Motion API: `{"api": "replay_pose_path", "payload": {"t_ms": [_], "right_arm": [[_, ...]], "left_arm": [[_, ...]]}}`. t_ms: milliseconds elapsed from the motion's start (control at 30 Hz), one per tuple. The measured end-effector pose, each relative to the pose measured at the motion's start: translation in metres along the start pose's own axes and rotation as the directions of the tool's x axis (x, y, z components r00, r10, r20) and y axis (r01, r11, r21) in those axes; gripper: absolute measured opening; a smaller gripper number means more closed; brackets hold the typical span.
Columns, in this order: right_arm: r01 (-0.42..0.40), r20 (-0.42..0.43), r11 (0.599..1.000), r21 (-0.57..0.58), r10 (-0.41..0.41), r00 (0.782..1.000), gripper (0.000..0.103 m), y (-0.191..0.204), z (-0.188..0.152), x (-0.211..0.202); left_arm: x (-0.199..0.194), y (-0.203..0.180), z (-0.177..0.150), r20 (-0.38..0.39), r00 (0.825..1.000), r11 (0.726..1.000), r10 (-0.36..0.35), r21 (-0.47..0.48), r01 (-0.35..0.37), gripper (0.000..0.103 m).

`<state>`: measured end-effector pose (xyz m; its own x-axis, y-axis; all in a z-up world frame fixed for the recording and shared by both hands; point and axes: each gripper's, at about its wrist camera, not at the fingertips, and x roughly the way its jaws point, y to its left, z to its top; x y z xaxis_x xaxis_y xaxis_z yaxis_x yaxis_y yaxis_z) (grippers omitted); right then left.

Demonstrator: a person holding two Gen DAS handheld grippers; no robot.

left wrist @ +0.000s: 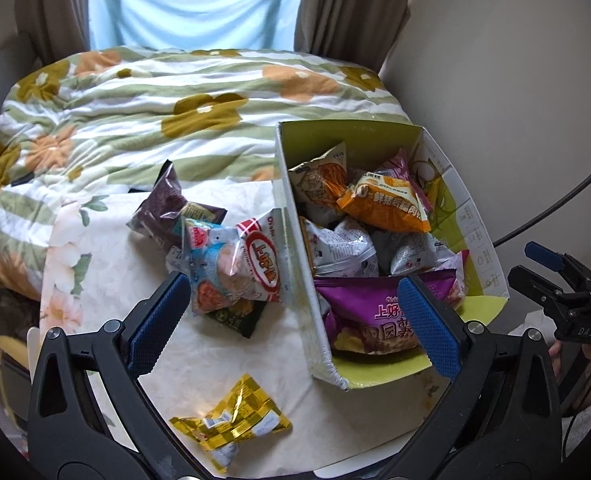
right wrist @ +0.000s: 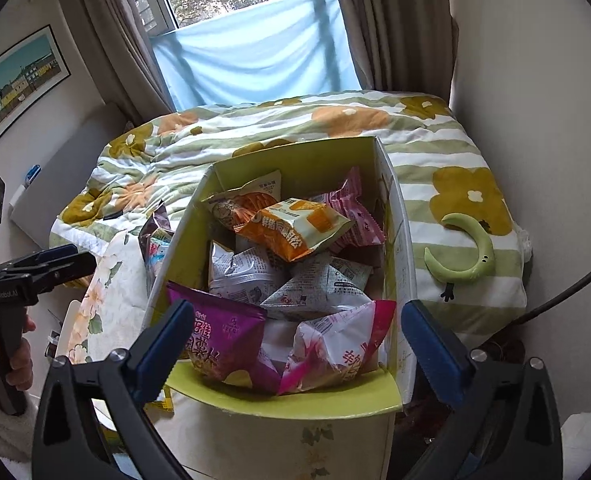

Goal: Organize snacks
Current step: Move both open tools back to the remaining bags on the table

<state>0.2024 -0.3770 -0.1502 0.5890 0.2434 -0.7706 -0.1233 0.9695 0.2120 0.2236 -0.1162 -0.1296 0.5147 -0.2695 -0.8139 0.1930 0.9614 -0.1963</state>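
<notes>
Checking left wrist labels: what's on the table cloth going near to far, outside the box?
Yellow checkered packet → dark green packet, partly under the next → clear red-and-white Oishi bag → dark purple bag. All lie left of the cardboard box.

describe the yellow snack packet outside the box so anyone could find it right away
Start at the open cardboard box of snacks on the floral cloth. The yellow packet lies alone on the cloth beside the box, nearest the camera. Its shiny yellow checkered wrapper sets it apart from the pile.
</notes>
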Motion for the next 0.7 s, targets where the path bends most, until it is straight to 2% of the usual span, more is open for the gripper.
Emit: {"api": "replay_pose_path", "payload": {"t_ms": [133,233,367,533,700], "right_arm": [[-0.027,0.008,0.998,-0.058,0.027,1.0,0.103,0.02,-0.003,-0.007],[-0.08,0.018,0.995,-0.06,0.081,0.997,0.103,0.033,-0.001,-0.011],[-0.102,0.051,0.991,-0.087,0.106,0.993,0.103,0.055,0.005,-0.015],[-0.125,0.068,0.985,-0.12,0.133,0.989,0.103,0.088,0.013,-0.011],[-0.134,0.06,0.981,-0.143,0.144,0.988,0.103,0.133,0.017,0.005]], "left_arm": [[-0.02,0.018,-0.008,0.025,0.999,0.999,0.039,-0.032,-0.038,0.103],[-0.036,0.034,-0.014,0.042,0.997,0.996,0.063,-0.061,-0.061,0.103],[-0.053,0.06,-0.021,0.058,0.993,0.991,0.104,-0.094,-0.098,0.103],[-0.066,0.097,-0.027,0.071,0.99,0.983,0.121,-0.144,-0.11,0.103],[-0.07,0.137,-0.02,0.077,0.989,0.984,0.123,-0.142,-0.111,0.103]]}}
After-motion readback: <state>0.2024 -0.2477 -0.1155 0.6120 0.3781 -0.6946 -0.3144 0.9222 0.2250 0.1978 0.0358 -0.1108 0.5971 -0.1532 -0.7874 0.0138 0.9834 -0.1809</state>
